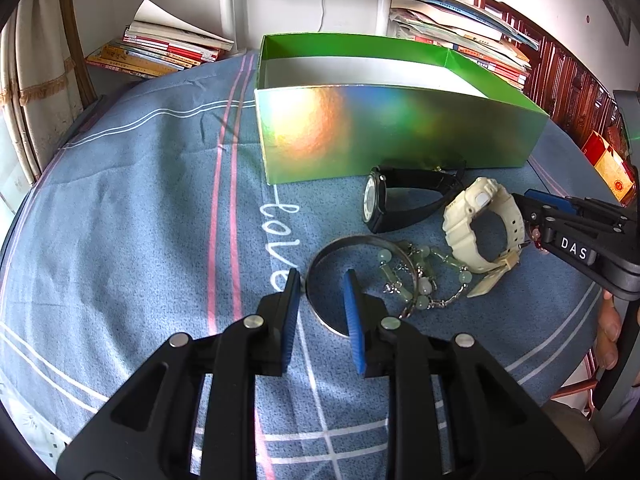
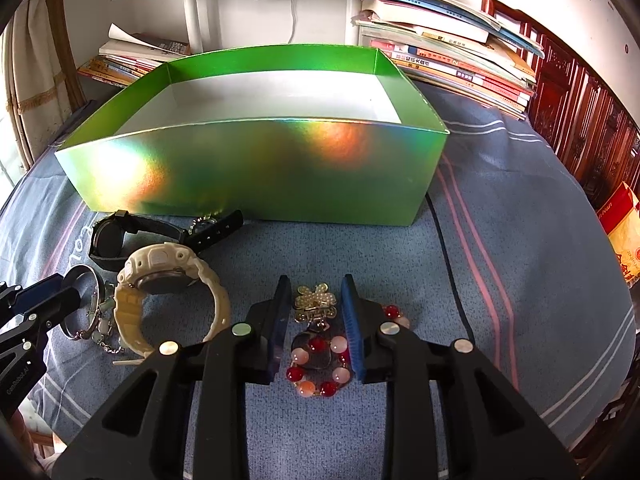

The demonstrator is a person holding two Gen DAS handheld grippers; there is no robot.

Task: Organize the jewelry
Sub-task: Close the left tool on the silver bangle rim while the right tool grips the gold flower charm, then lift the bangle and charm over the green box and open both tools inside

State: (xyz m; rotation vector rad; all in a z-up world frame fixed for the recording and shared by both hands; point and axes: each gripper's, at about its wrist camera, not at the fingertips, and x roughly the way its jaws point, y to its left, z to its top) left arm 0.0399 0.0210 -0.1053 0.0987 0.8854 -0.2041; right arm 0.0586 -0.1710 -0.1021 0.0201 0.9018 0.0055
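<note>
A shiny green box (image 1: pixel 400 128) stands open on the blue cloth; it also shows in the right wrist view (image 2: pixel 256 168). In front of it lie a black watch (image 1: pixel 384 202), a cream watch (image 1: pixel 484 224), a silver bangle (image 1: pixel 320 264) and a pale green bead chain (image 1: pixel 424 276). My left gripper (image 1: pixel 322 280) is open, its jaws astride the bangle's left rim. My right gripper (image 2: pixel 316 286) is open over a red and pink bead bracelet (image 2: pixel 320 364) and a gold pearl clasp (image 2: pixel 316 300). The cream watch (image 2: pixel 168 292) lies to its left.
Stacks of books (image 1: pixel 160 48) lie behind the box at the left, and more books (image 2: pixel 448 52) at the right. A red and yellow packet (image 2: pixel 624 236) sits at the table's right edge. A white lamp post (image 2: pixel 192 12) stands behind.
</note>
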